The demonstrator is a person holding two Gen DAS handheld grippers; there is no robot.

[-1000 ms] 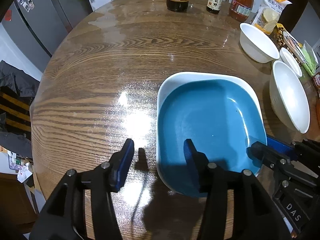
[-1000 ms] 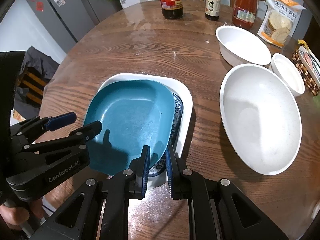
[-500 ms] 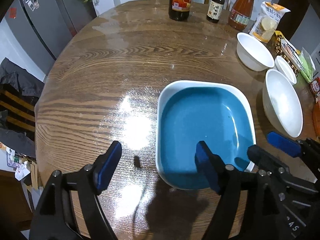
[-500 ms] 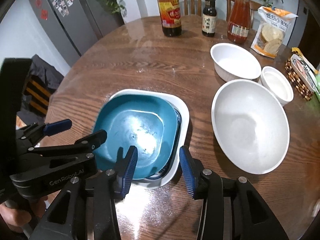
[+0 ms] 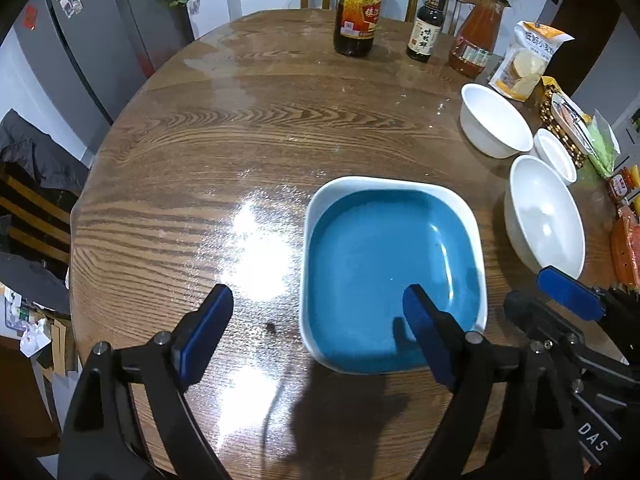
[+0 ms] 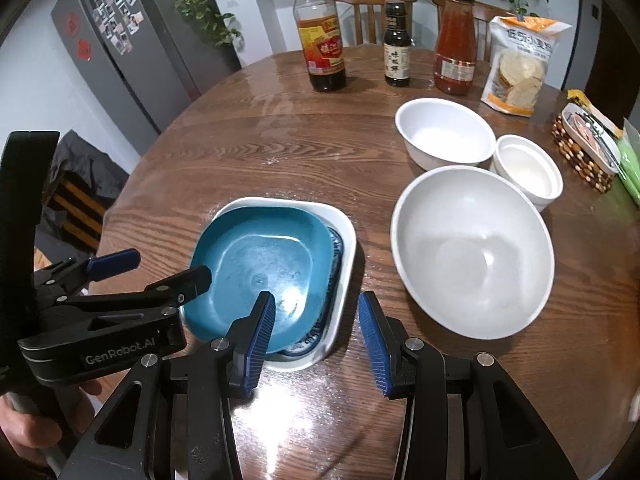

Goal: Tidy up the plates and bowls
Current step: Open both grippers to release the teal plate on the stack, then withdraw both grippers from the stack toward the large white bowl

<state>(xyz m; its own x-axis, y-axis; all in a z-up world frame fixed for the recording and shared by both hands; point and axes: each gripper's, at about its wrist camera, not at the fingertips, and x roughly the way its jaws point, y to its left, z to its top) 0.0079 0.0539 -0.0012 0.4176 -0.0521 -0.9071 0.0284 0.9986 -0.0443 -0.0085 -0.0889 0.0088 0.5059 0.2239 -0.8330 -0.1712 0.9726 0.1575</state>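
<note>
The blue plate [image 6: 260, 272] lay stacked inside the white square plate [image 6: 344, 236]. Both the left gripper [image 5: 316, 328] and the right gripper [image 6: 316, 344] were spread and held nothing. I judged the three white bowls [image 6: 472, 252] were still to be nested.

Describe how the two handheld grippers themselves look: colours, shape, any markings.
Both are black, angular plastic frames with silver bolts and ridged blue fingertip pads. The right gripper looks the same as the left gripper. In the right wrist view the left gripper's side reads "GenRobot.AI" in white; the left wrist view shows "DAS" on the right one. No cables visible.

Nested plates [image 6: 260, 268] left of big bowl [image 6: 472, 252]; two smaller bowls [image 6: 446, 134] behind
</note>
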